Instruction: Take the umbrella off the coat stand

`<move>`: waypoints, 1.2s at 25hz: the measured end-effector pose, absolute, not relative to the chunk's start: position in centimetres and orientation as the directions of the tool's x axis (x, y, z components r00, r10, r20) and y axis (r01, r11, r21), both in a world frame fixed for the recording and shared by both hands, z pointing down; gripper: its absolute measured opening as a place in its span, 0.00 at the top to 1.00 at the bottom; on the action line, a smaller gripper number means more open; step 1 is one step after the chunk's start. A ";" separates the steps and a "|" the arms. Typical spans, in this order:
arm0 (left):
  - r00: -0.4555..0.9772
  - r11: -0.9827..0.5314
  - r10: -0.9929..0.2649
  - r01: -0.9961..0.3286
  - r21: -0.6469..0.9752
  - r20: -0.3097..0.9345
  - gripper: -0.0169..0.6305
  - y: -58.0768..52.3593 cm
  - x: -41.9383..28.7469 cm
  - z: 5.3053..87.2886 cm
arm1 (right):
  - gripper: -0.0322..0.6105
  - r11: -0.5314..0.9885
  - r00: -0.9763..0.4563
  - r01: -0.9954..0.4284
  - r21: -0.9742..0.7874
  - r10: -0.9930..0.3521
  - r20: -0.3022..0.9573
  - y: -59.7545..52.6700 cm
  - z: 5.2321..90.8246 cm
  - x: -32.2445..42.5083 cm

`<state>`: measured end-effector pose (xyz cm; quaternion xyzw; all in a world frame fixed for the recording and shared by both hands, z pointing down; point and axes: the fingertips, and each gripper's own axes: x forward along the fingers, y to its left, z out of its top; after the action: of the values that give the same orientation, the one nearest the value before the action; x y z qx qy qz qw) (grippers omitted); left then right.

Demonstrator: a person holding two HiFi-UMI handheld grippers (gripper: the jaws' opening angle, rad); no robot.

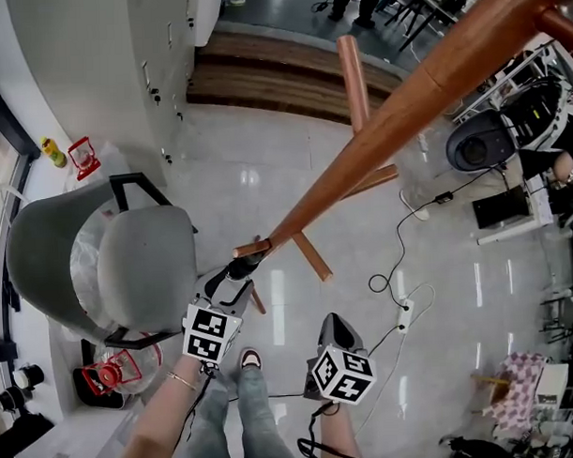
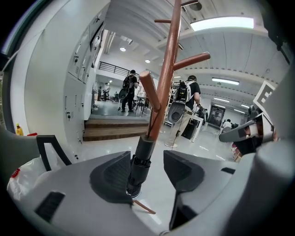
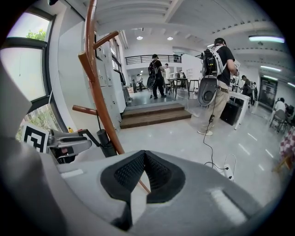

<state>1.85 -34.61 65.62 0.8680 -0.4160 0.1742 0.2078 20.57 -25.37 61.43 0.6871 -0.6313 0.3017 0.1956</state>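
The left gripper (image 2: pixel 148 171) was released, its jaws standing wide apart around the black end of the umbrella (image 2: pixel 140 161). The umbrella sat nearer the left pad, and neither pad pressed on it. It was still at the wooden coat stand (image 1: pixel 386 126), close against the pole and just below a slanting peg. The right gripper (image 3: pixel 144 159) was clenched with nothing in it, held beside the left one above the pale glossy floor (image 1: pixel 266 177).
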 end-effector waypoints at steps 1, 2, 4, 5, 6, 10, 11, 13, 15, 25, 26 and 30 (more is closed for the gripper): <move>0.594 -0.569 -0.650 -0.794 0.214 0.475 0.65 -34.9 2.1 65.8 | 0.94 -0.129 0.021 -0.985 -0.114 -0.748 0.664 -25.2 61.6 20.8; 0.592 -0.569 -0.653 -0.795 0.210 0.472 0.64 -35.1 2.4 66.0 | 0.94 -0.133 0.022 -0.984 -0.116 -0.745 0.666 -25.0 61.7 21.0; 0.583 -0.564 -0.669 -0.802 0.195 0.461 0.64 -35.9 2.7 66.3 | 0.94 -0.143 0.026 -0.982 -0.120 -0.740 0.672 -24.6 62.1 21.5; 0.576 -0.559 -0.680 -0.808 0.188 0.454 0.64 -36.3 2.8 66.3 | 0.94 -0.148 0.028 -0.982 -0.121 -0.738 0.674 -24.4 62.3 21.7; 0.570 -0.553 -0.688 -0.813 0.184 0.449 0.63 -36.7 2.8 66.3 | 0.94 -0.153 0.030 -0.981 -0.122 -0.736 0.676 -24.2 62.4 21.9; 0.564 -0.544 -0.701 -0.819 0.184 0.437 0.63 -37.8 3.1 66.8 | 0.94 -0.168 0.039 -0.978 -0.125 -0.730 0.682 -23.8 63.1 22.6; 0.565 -0.545 -0.701 -0.818 0.184 0.434 0.63 -37.9 3.3 67.0 | 0.94 -0.171 0.040 -0.977 -0.125 -0.728 0.684 -23.7 63.3 22.8; 0.568 -0.547 -0.702 -0.816 0.184 0.430 0.63 -38.0 3.6 67.2 | 0.94 -0.178 0.044 -0.976 -0.125 -0.725 0.688 -23.5 63.7 23.1; 0.572 -0.551 -0.698 -0.813 0.186 0.432 0.63 -38.0 4.0 67.4 | 0.94 -0.184 0.046 -0.975 -0.127 -0.721 0.691 -23.4 64.0 23.4; 0.553 -0.540 -0.716 -0.826 0.165 0.425 0.63 -39.3 5.5 67.3 | 0.94 -0.188 0.048 -0.975 -0.123 -0.708 0.704 -22.9 65.2 24.6; 0.552 -0.538 -0.718 -0.826 0.165 0.423 0.63 -39.3 5.6 67.3 | 0.94 -0.188 0.047 -0.974 -0.123 -0.706 0.706 -22.7 65.3 24.6; 0.551 -0.539 -0.720 -0.827 0.161 0.421 0.63 -39.7 5.5 67.5 | 0.94 -0.189 0.045 -0.974 -0.124 -0.699 0.714 -22.6 65.8 24.6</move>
<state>5.54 -39.70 67.49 0.8635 -0.4480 0.1537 0.1732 24.62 -22.58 65.77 0.6934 -0.6032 0.3372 0.2039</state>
